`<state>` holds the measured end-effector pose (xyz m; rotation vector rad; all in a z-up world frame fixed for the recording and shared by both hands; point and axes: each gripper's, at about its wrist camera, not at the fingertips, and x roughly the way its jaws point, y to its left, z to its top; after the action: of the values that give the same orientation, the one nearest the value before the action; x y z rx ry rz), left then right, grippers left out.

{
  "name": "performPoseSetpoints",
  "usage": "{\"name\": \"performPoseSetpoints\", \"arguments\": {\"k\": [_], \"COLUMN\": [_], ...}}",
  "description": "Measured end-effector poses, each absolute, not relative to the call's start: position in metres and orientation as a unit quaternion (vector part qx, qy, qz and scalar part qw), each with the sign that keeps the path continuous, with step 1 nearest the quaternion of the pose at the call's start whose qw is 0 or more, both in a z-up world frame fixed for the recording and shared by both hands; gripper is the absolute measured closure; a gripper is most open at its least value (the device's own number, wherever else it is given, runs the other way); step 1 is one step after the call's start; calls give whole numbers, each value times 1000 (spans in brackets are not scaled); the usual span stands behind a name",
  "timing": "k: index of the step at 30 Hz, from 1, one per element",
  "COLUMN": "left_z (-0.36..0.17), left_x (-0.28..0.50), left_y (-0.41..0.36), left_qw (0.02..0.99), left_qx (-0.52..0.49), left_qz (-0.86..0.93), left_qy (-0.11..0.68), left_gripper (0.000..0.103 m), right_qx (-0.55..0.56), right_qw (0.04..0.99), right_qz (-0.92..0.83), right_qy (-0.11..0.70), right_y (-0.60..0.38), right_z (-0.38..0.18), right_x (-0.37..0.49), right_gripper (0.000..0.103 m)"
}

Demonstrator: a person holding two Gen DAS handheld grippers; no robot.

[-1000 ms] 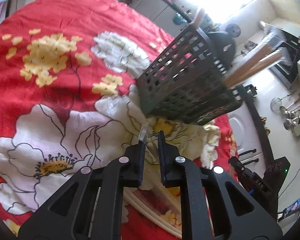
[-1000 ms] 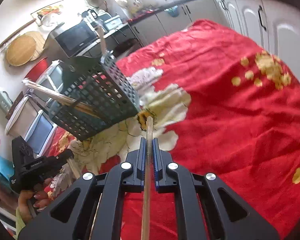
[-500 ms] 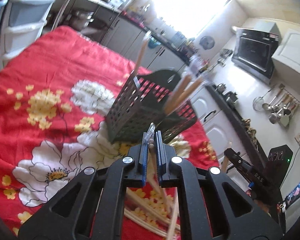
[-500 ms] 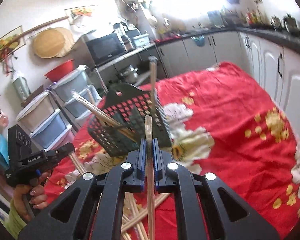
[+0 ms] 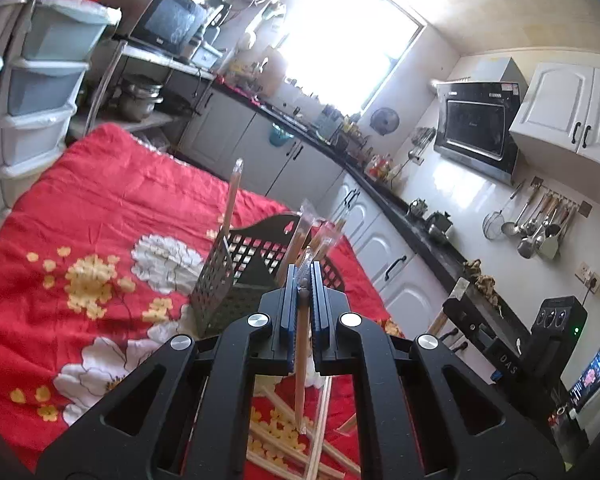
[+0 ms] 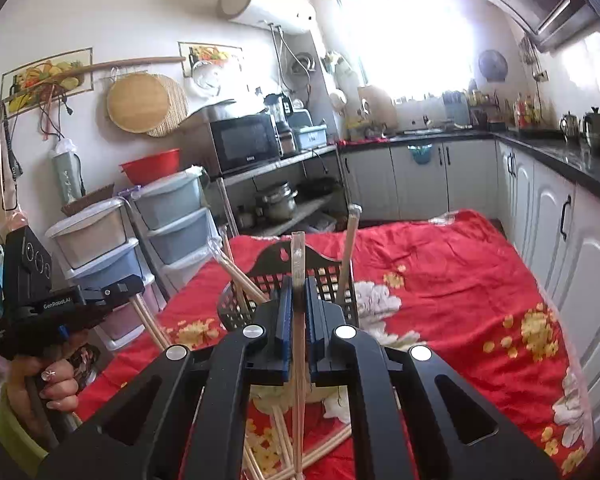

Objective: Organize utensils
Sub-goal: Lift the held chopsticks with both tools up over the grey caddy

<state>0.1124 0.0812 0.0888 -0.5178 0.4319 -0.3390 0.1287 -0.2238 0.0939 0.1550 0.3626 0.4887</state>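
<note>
A dark perforated utensil basket [image 5: 228, 280] stands on the red floral cloth [image 5: 100, 216] with several wrapped chopstick pairs standing in it; it also shows in the right wrist view [image 6: 328, 276]. My left gripper [image 5: 303, 280] is shut on a wrapped chopstick pair [image 5: 300, 360], held upright just in front of the basket. My right gripper [image 6: 298, 292] is shut on another wrapped chopstick pair [image 6: 299, 344], upright before the basket. More wrapped chopsticks [image 5: 284, 432] lie loose on the cloth below both grippers.
The left gripper and hand [image 6: 40, 312] show at the left of the right wrist view. Stacked plastic drawers [image 6: 172, 216] stand past the table's left edge. White cabinets [image 6: 580, 248] line the right side. A microwave [image 6: 244, 140] sits on a rack behind.
Both grippers have risen and tilted up from the cloth, each carrying its chopstick pair to basket-rim height. The basket, tilted a second ago, now stands upright.
</note>
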Motion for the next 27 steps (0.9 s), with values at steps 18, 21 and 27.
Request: {"name": "performPoseSetpoints", "arguments": {"k": [18, 21, 27], "left_z": [141, 148, 160], "left_x": [113, 113, 113], "left_y": [90, 94, 98], "left_qw": [954, 956, 962], "left_qx": [-220, -217, -211], "left_qz": [-147, -142, -132], "left_qy": [144, 134, 116], "left_gripper": [100, 100, 100], "right_qx": [60, 54, 47], "right_qw": [954, 954, 956], "right_qz": [265, 267, 268], "right_qy": [130, 121, 107], "right_y": [-207, -205, -201], "right_z": [129, 135, 146], "right_x": [129, 130, 134], "right_gripper": [97, 97, 97]}}
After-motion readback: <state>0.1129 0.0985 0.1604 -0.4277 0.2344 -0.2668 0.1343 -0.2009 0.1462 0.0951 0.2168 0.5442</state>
